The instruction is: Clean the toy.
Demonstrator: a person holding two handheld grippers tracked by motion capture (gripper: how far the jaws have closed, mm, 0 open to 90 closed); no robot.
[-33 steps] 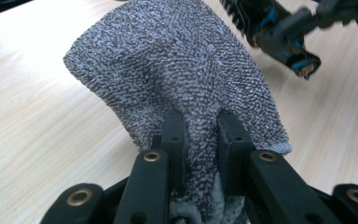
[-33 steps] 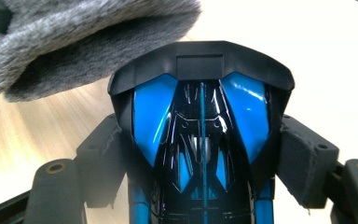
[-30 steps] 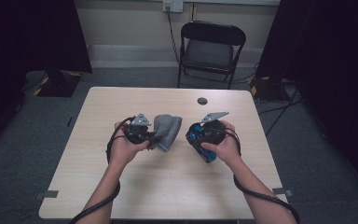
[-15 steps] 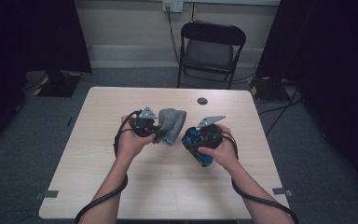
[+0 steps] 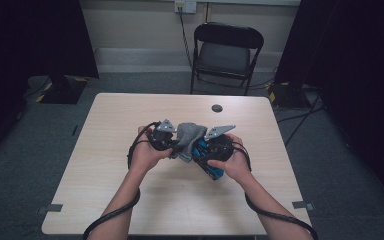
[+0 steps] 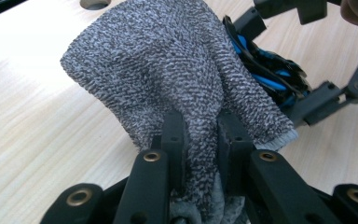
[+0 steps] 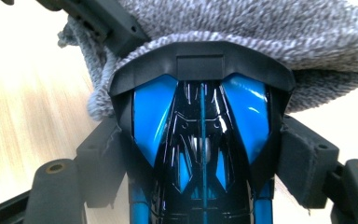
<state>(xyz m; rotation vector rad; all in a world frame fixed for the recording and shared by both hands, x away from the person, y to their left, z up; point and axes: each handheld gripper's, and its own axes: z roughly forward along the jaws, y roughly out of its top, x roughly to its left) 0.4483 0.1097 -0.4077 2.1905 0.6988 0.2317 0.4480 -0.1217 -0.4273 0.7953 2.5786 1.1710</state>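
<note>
Sock is the soft thing here: grey, knitted, and held up just above the middle of the wooden table. The left gripper pinches one end of it tight between its two black jaws. The right gripper squeezes a black and blue toy, shiny and pointed like a little car or a shoe, one pad on each side. The open mouth of the sock already sits over the front tip of the toy, like a hat. In the high view both hands are close together, with the sock between them and the toy poking out below.

The job looks like pulling the sock over the toy. It has only just started.

Here is what could go wrong. The toy is smooth and shiny, so it could slip out of the right pads if the sock tugs hard. The sock edge could catch on the wide black front and bunch up. If the left jaws hold too little cloth, the sock could pop free and drop onto the table.
</note>
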